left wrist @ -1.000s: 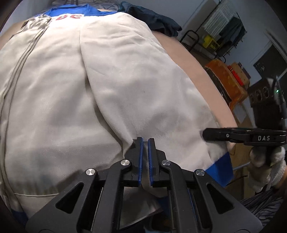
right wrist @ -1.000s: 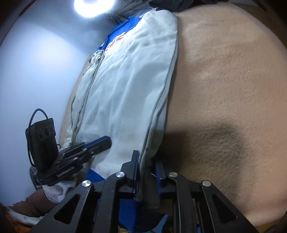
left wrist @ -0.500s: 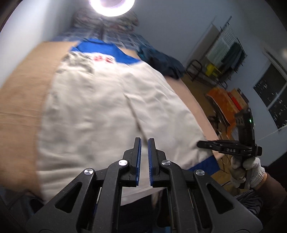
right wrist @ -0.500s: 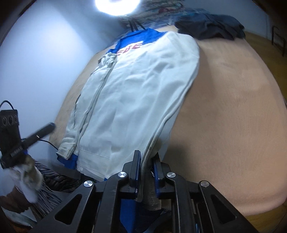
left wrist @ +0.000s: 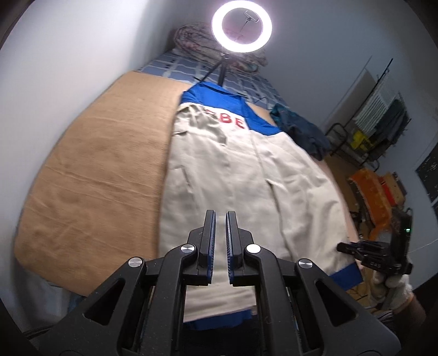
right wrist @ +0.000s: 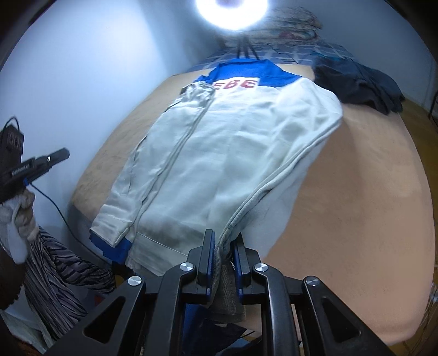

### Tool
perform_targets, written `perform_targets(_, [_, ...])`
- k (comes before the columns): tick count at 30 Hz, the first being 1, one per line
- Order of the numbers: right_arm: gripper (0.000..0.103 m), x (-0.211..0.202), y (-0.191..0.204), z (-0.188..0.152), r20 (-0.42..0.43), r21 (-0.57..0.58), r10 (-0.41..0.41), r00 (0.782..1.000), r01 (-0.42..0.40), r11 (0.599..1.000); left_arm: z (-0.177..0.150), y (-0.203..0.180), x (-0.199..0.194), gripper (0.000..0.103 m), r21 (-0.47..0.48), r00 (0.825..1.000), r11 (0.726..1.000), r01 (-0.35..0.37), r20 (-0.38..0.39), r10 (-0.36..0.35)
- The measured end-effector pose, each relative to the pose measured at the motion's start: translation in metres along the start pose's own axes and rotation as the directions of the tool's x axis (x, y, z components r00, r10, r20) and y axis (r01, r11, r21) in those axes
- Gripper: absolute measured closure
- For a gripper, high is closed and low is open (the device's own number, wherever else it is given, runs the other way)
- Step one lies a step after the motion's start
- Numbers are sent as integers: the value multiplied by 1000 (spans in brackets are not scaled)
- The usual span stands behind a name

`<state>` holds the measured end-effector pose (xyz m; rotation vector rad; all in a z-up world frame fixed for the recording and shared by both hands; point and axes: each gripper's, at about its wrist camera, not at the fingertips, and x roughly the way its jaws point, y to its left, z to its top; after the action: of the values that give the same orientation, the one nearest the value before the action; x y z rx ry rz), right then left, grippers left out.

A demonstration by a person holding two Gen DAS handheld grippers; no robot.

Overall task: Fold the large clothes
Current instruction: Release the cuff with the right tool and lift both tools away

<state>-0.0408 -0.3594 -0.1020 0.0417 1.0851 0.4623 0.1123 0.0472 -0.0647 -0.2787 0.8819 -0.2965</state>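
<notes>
The jacket [right wrist: 219, 153] lies flat on the bed [right wrist: 369, 205], cream with a blue yoke at the far end, stretching away ahead of both tools. Its zippered edge rises from the bed straight into the right hand-held gripper [right wrist: 222, 263], whose pads pinch that edge with a tail of fabric hanging below the jaws. To that tool's left, the near blue hem hangs just over the bed's edge.

The left hand-held gripper [left wrist: 220, 246] has its jaws pressed nearly together with nothing between them; the jacket's hem is below and ahead of it, apart from its pads. Off to its right the other tool shows at the jacket's corner, in a gloved hand [left wrist: 394, 284].

Beyond the jacket's far right shoulder sits a dark garment [right wrist: 356, 82], and a ring light [left wrist: 242, 26] stands past the collar.

Only one corner is held, so lifting further would probably drag the jacket askew, pulling the flat panels into a diagonal ridge and sliding the hem off the bed. The pinch sits on a narrow zip edge, which could slip out under the garment's weight. A fold carried far forward might also land on the dark garment.
</notes>
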Motion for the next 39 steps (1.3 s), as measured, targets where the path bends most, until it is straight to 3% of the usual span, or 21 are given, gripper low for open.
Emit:
perform_targets(3, [92,8,12,4,-10,-25,5,1000,-6,1000,1,-6,5,98,61,998,996,-62,-17,63])
perform_targets(10, [92,34,45,16,-49,-112,-2,999,-3,994,9,-17,12,98,131,997,988,-77,-13,80])
perform_targets(16, [92,67,80,22,-113,-218,-5,994,-20,976,17,-8,21,98,57,999,997,-43,-22,44])
perform_targets(20, [92,101,108,18,-190,-292,-8,982,-49,955,21,-15,23,98,73,999,996,-52,0,52])
perform_targets(26, [92,138,125,1,-251,-393,-74,965,-32,919,21,-12,34,98,50,998,997,-57,-24,58])
perform_targets(28, [87,135,122,3,-262,-370,-48,964,-55,927,18,-10,40,98,47,998,998,-49,-41,51])
perform_targets(30, [72,126,117,4,-257,-344,-6,966,-86,935,15,-9,45,98,43,997,998,-39,-59,42])
perform_targets(33, [69,107,108,6,-237,-296,56,970,-127,947,13,-7,51,98,32,996,999,-21,-82,24])
perform_targets(34, [67,98,104,7,-224,-280,79,971,-142,950,12,-7,53,98,26,996,1000,-13,-89,15])
perform_targets(36, [51,80,96,13,-186,-253,100,978,-146,956,12,-9,55,97,21,995,1000,-1,-97,3])
perform_targets(39, [47,55,78,33,-97,-206,109,989,-127,970,14,-16,57,97,36,996,999,1,-94,2])
